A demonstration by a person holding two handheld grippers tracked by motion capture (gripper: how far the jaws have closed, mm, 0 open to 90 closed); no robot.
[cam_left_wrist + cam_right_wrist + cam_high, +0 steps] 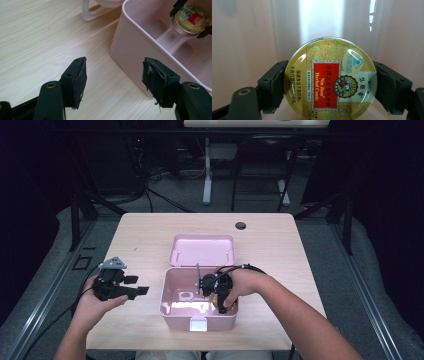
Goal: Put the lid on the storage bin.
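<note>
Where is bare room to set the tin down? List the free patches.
Bare box floor left of the candy tin. Bare table left of the open lid, and right of the pink box. Crowded around the right gripper.

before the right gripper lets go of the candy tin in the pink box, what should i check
1. Right gripper grips the candy tin on both sides: ok.
2. Tin is inside the pink box: ok.
3. Tin resting on the box floor: cannot tell.
4. Box lid open, lying behind the box: ok.
5. Left gripper open, outside the box wall, out of the way: ok.
6. Floor under the tin bare: cannot tell.
</note>
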